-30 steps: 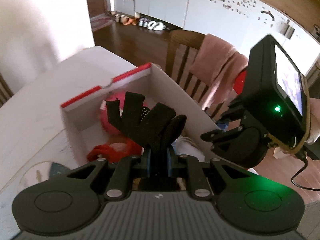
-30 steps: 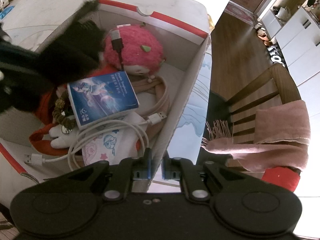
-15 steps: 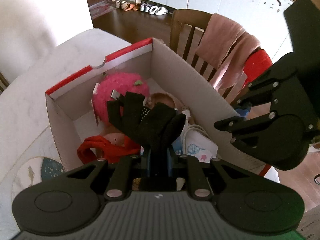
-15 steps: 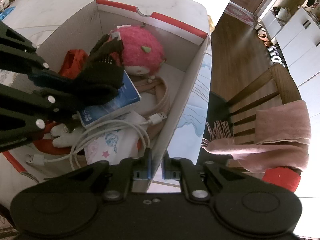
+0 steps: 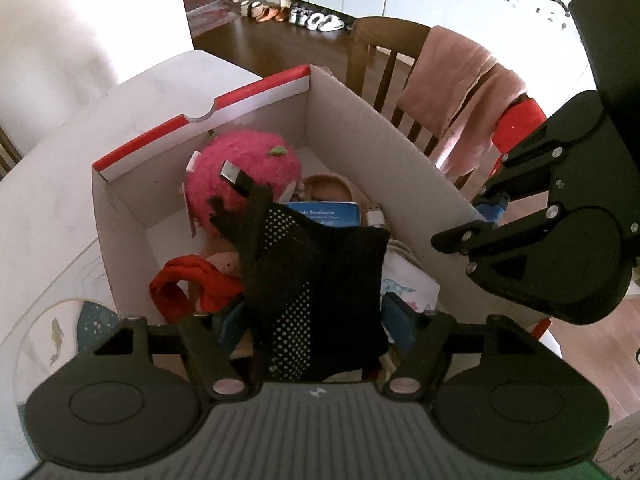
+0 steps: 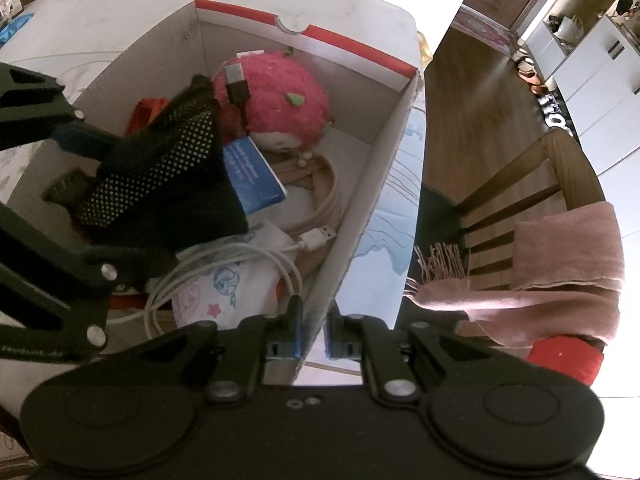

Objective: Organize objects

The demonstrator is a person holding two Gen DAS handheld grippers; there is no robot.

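A white cardboard box with a red rim stands on the table and also shows in the right wrist view. It holds a pink plush, a blue booklet, white cables and a red cloth. My left gripper is over the box with its jaws spread apart, and a black dotted glove lies loose between them; the glove also shows in the right wrist view. My right gripper is shut on the box's right wall.
A wooden chair with a pink scarf stands just beyond the box's right side. The white table extends to the left. The floor lies beyond.
My left gripper moved over the box and opened; the glove, held pinched before, has spread and dropped between the jaws. The right gripper stayed on the box wall.
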